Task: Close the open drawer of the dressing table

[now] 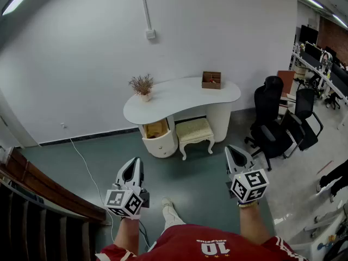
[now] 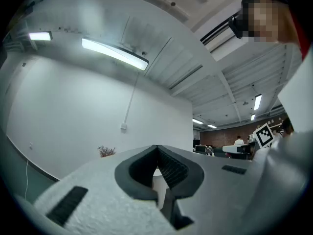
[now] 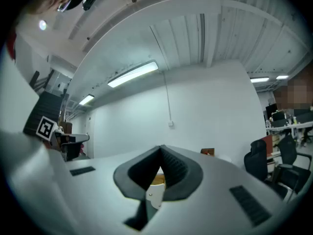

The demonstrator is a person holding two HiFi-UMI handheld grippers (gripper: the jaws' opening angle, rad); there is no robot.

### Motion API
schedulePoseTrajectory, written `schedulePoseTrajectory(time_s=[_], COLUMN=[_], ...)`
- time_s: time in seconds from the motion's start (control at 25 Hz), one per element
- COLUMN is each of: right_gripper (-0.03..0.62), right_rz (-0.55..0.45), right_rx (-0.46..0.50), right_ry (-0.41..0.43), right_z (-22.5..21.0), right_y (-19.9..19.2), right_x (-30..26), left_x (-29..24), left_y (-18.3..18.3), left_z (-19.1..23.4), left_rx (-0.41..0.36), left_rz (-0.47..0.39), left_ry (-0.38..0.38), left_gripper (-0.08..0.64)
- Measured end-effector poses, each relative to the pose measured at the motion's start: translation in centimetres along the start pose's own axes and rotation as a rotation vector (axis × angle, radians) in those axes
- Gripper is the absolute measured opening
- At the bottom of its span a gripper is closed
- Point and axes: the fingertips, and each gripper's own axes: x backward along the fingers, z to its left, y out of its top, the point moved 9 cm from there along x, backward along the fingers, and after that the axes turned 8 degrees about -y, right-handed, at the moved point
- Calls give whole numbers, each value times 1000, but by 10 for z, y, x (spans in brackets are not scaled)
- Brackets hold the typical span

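Observation:
The white dressing table [image 1: 179, 95] stands against the far wall, a few steps ahead of me. The top drawer [image 1: 155, 129] of its left pedestal is pulled out and shows a yellowish wooden inside. A padded stool [image 1: 194, 131] sits under the tabletop. My left gripper [image 1: 134, 163] and right gripper [image 1: 232, 151] are held low in front of me, far short of the table and pointing toward it. Each has its jaws together with nothing between them. In the left gripper view [image 2: 157, 147] and the right gripper view [image 3: 161, 148] the tips meet.
A potted dried plant [image 1: 142, 86] and a small wooden box [image 1: 211, 80] stand on the tabletop. Black office chairs [image 1: 278, 118] crowd the right side. A dark wooden railing [image 1: 38, 184] runs along the left. A white cable [image 1: 81, 157] trails over the green floor.

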Motion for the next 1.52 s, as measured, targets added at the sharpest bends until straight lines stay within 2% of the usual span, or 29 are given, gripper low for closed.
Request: schedulePoseTrajectory(time_s=[0.24, 0.36, 0.64, 0.88, 1.08, 1.32, 1.52], right_gripper=[-11, -11, -11, -11, 0, 2, 3], right_rz=[0, 6, -15, -15, -53, -47, -26], right_rx=[19, 23, 63, 80, 49, 52, 24], right_ry=[1, -2, 2, -8, -4, -2, 7], right_z=[-2, -4, 2, 2, 0, -2, -3], right_y=[-1, -3, -1, -3, -3, -3, -15], right_x=[2, 2, -1, -6, -7, -10, -18], left_x=[0, 1, -1, -4, -10, -12, -11], left_y=[9, 11, 4, -1, -8, -10, -18], left_z=[3, 2, -2, -1, 0, 0, 12], left_rx=[-52, -69, -85, -43, -69, -65, -91], left_rz=[-62, -75, -40, -23, -19, -15, 47], left_ry=[71, 63, 32, -1, 14, 29, 65], left_gripper=[-6, -7, -8, 0, 0, 0, 0])
